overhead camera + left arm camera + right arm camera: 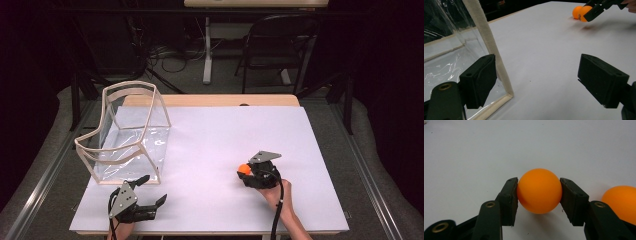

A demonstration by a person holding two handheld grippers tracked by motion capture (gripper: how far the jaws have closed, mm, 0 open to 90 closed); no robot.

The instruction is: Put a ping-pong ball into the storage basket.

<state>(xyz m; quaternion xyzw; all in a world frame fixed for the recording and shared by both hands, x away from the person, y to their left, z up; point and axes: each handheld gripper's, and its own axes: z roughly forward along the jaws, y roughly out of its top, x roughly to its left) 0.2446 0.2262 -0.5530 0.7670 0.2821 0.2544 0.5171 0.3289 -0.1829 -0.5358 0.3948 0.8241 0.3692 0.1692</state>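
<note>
Dark room beyond, with a chair (280,45) and tangled cables (175,55) on the floor behind a counter (225,130) covered in white.

Right gripper (539,192) near the counter's front right, jaws pinching an orange ball (539,190) on both sides, ball just above or on the white surface, hard to tell which. Second orange ball (621,201) just beside the right jaw, resting on the counter. From the high view, same gripper (247,172) held by a hand (275,192) coming in from the bottom edge, grey plate on top, orange showing at its tip, cable trailing back along the forearm.

Left gripper (536,77) at the front left corner of the counter, jaws spread wide with nothing between them. Left jaw just in front of the cream-trimmed edge of a clear plastic bag (454,60); touching or not, cannot tell. Both orange balls visible far off at the other gripper.

Bag (127,132) standing open on the counter's left side, well apart from the balls, its near bottom corner just ahead of the left gripper (150,192).
</note>
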